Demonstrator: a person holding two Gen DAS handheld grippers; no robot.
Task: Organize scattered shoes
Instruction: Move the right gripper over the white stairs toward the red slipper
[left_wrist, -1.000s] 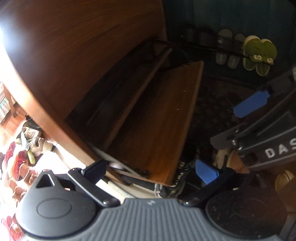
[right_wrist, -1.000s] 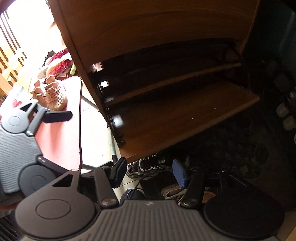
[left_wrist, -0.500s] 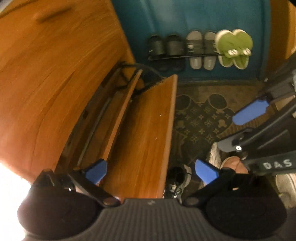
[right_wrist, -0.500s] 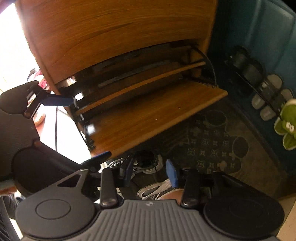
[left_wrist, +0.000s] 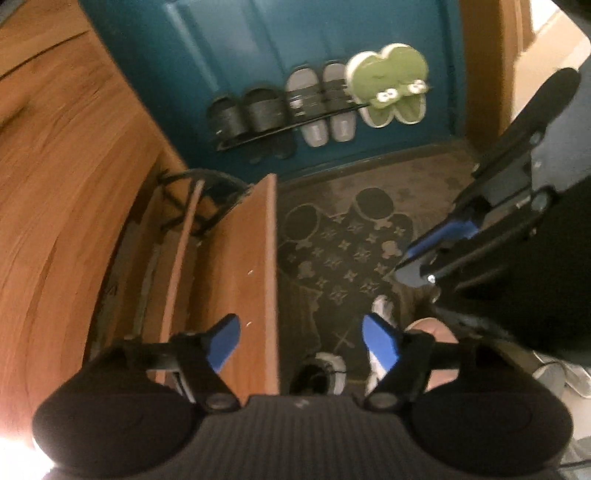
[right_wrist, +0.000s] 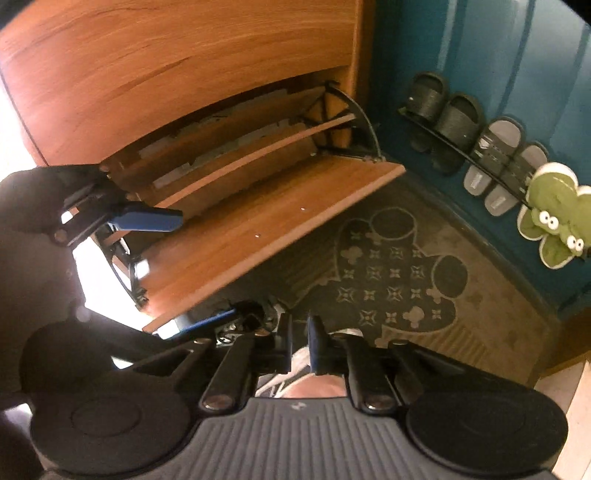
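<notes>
The left tool hangs over the edge of the wooden flap of an open shoe cabinet, pointing steeply down at the floor. Its blue pads are closing, with a clear gap left between them and nothing pressed by either pad. Below that gap, on the floor just past the flap's edge, sits a dark sneaker with a white sole, seen from above through its opening. A white sneaker lies just beside it, partly behind the left tool's right pad, close to a person's bare knee.

The right tool also points down, its jaws closing and already narrow, with only a thin slot between the pads. Whether anything is caught in that slot cannot be told; the white sneaker shows directly beneath the fingertips. The dark sneaker lies just left of the right tool, tucked under the flap's front edge.

Both sneakers rest at the near end of a patterned doormat. On the teal door beyond, a rail holds black slides, grey slides and green frog slippers, well apart from both tools.
</notes>
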